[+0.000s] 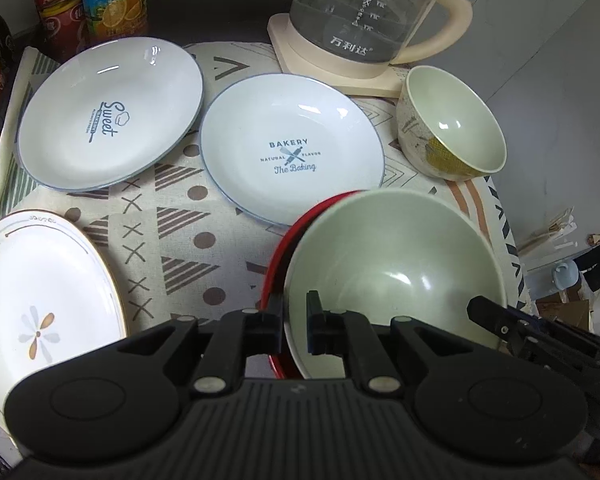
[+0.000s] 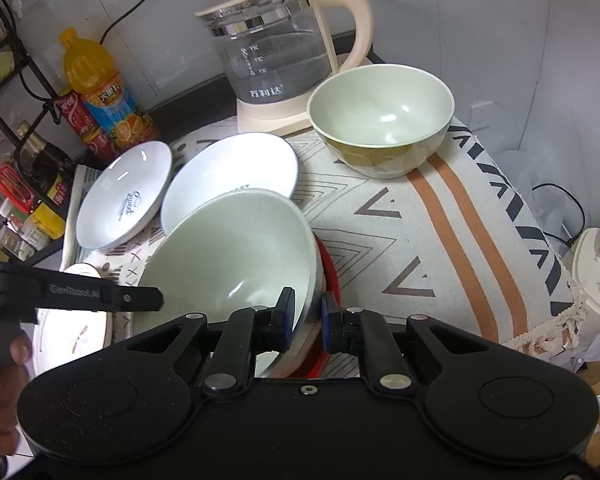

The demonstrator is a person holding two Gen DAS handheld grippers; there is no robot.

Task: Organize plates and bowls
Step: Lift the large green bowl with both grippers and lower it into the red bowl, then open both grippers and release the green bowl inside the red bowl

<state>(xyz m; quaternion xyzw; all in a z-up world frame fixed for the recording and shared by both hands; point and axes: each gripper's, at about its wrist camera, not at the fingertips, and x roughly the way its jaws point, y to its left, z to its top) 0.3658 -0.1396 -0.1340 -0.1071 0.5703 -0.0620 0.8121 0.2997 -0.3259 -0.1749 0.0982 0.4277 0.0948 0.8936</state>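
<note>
A pale green bowl (image 1: pixel 396 268) sits tilted in a red bowl (image 1: pixel 278 256). My left gripper (image 1: pixel 294 326) is shut on the green bowl's near rim. My right gripper (image 2: pixel 306 320) is shut on the same bowl's (image 2: pixel 236 248) rim from the other side; the red bowl (image 2: pixel 332 272) shows beneath. A second green bowl (image 1: pixel 452 124) (image 2: pixel 384 116) stands by the kettle. Two blue-rimmed plates, "Sweet" (image 1: pixel 112 112) (image 2: pixel 126 194) and "Bakery" (image 1: pixel 292 148) (image 2: pixel 232 172), lie on the cloth. A flower plate (image 1: pixel 40 308) (image 2: pixel 74 332) lies near left.
A glass kettle (image 1: pixel 360 12) (image 2: pixel 272 52) on a cream base stands at the back. Bottles (image 1: pixel 112 0) (image 2: pixel 104 96) and a rack of jars (image 2: pixel 16 184) stand at the back left. The patterned cloth (image 2: pixel 440 240) ends at the table's right edge.
</note>
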